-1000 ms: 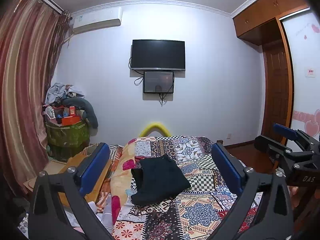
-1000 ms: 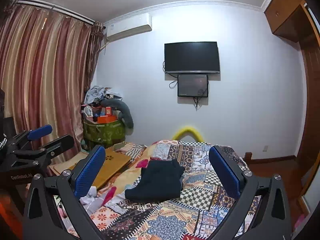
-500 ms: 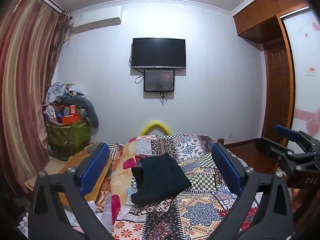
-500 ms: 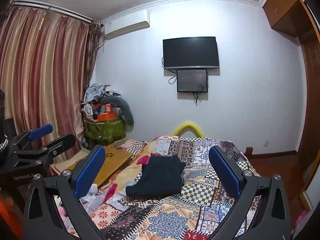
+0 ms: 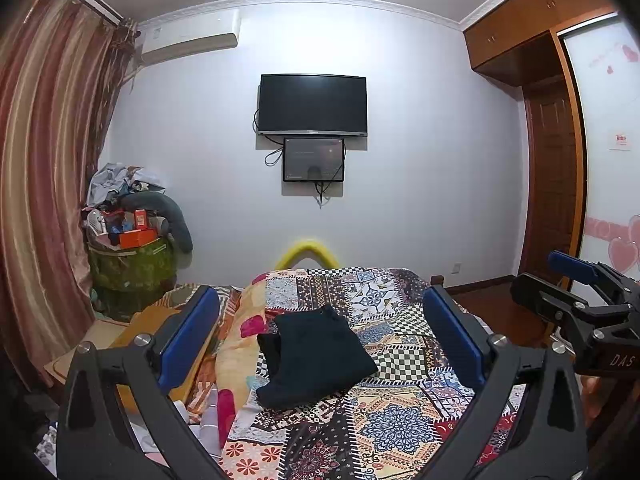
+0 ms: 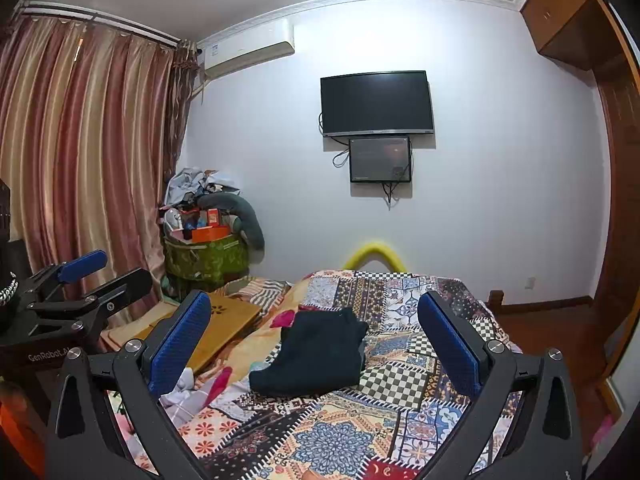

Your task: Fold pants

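The black pants (image 5: pixel 314 354) lie folded into a compact bundle on the patchwork bedspread (image 5: pixel 396 420). They also show in the right wrist view (image 6: pixel 316 354). My left gripper (image 5: pixel 320 336) is open and empty, held well back above the bed with the pants between its blue pads. My right gripper (image 6: pixel 314 338) is open and empty too, likewise held back from the pants. The right gripper also shows at the right edge of the left wrist view (image 5: pixel 576 300), and the left gripper at the left edge of the right wrist view (image 6: pixel 80 288).
A wooden lap table (image 6: pixel 224 328) and loose cloths lie left of the bed. A green bin piled with clutter (image 5: pixel 128 264) stands by the striped curtain (image 5: pixel 44 184). A TV (image 5: pixel 312 106) hangs on the far wall. A wardrobe and door (image 5: pixel 552 184) are at the right.
Both grippers have tilted slightly, so the room shifts a little in both views. The pants lie unmoved and both grippers stay open.
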`<state>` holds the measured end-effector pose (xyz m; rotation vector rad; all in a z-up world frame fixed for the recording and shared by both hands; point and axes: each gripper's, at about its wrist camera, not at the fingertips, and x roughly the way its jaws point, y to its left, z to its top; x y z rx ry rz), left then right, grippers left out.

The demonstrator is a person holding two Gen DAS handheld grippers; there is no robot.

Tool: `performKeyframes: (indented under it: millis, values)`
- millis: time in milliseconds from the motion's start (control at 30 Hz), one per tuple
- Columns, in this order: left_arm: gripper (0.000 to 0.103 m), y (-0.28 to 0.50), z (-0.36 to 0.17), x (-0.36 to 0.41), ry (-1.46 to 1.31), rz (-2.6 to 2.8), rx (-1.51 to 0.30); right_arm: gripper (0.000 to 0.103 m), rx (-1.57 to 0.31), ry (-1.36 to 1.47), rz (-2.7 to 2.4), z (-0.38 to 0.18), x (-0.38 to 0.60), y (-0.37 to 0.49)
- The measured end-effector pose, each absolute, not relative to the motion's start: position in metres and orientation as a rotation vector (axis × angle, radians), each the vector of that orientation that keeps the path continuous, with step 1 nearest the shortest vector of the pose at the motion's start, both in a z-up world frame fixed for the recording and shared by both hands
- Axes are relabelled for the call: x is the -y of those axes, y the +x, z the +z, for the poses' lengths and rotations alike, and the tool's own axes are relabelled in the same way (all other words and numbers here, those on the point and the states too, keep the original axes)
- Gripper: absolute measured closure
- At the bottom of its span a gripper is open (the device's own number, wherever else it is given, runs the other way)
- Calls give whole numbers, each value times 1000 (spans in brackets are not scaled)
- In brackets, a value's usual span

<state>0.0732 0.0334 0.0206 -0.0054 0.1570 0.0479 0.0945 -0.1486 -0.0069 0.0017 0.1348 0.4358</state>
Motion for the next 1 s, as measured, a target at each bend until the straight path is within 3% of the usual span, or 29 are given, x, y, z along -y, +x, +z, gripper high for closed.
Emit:
performKeyframes:
  millis: [1000]
  values:
    - [0,74,19,-34,-16,27,-164,0,-137,20,428,-2,147,93]
